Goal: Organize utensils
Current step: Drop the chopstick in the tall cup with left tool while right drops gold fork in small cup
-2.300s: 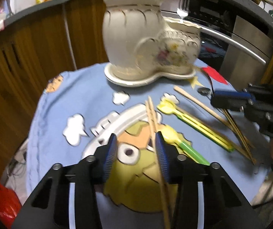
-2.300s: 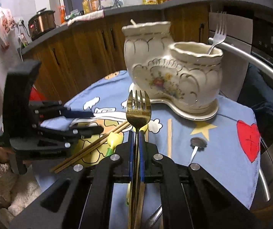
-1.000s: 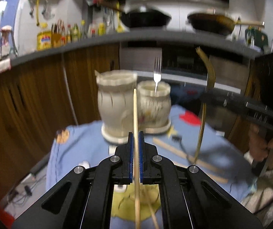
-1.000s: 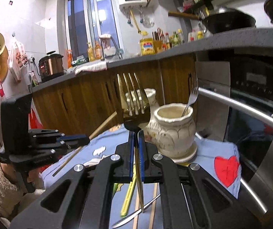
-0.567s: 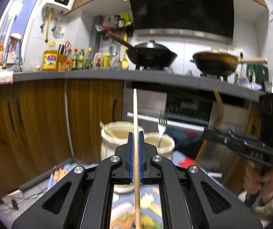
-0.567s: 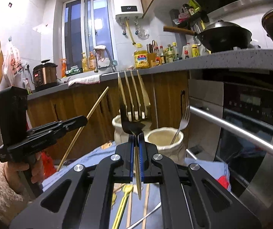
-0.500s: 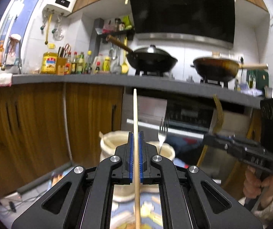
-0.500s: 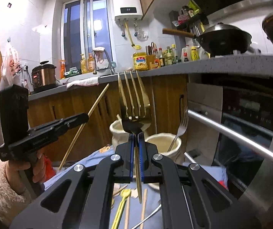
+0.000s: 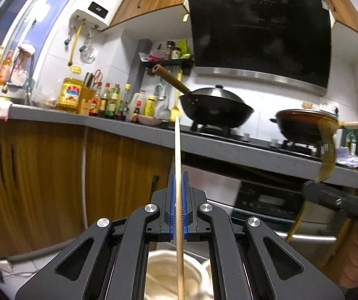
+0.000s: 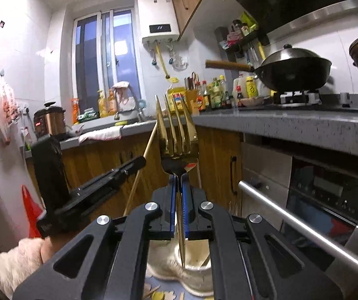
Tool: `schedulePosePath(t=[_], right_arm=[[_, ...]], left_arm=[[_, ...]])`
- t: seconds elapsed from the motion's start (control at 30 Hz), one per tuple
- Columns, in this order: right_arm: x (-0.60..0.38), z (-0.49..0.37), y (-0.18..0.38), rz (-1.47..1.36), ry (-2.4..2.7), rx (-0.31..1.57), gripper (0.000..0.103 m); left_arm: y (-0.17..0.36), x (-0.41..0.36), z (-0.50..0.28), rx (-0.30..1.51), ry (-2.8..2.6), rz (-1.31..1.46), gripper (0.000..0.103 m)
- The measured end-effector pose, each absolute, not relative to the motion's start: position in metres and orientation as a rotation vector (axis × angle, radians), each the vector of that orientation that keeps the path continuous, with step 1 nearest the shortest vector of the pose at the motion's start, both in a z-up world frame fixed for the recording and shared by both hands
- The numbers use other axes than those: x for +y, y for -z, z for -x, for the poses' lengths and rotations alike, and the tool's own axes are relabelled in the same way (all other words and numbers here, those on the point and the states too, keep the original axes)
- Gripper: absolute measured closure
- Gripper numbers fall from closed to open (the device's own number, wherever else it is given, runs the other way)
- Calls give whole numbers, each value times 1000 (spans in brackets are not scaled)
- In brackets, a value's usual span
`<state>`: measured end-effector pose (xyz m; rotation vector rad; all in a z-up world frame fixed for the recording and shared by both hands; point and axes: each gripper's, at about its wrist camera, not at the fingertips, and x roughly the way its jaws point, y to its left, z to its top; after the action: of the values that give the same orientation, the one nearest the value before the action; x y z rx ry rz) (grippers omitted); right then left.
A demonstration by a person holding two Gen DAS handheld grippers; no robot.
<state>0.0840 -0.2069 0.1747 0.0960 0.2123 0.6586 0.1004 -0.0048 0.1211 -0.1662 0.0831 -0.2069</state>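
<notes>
While its blue-padded jaws are clamped tight, the left gripper holds a pale wooden chopstick upright at the centre of the left wrist frame, the stick rising past the grey kitchen counter behind. Below it, at the bottom centre, shows the open mouth of a cream ceramic utensil holder. In the right wrist frame, the right gripper is closed on a gold metal fork, tines up at mid frame, its handle end hanging over the holder's second cup at the bottom centre.
</notes>
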Motion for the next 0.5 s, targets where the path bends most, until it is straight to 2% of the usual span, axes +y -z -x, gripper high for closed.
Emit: schedulePosePath(t=[0.23, 0.5], right_arm=[[-203, -101, -150, -104, -585, 208, 99], [-208, -121, -116, -125, -595, 305, 99]], left_arm=[[-101, -1, -125, 64, 119, 157, 98], [-76, -1, -98, 83, 134, 113, 98]])
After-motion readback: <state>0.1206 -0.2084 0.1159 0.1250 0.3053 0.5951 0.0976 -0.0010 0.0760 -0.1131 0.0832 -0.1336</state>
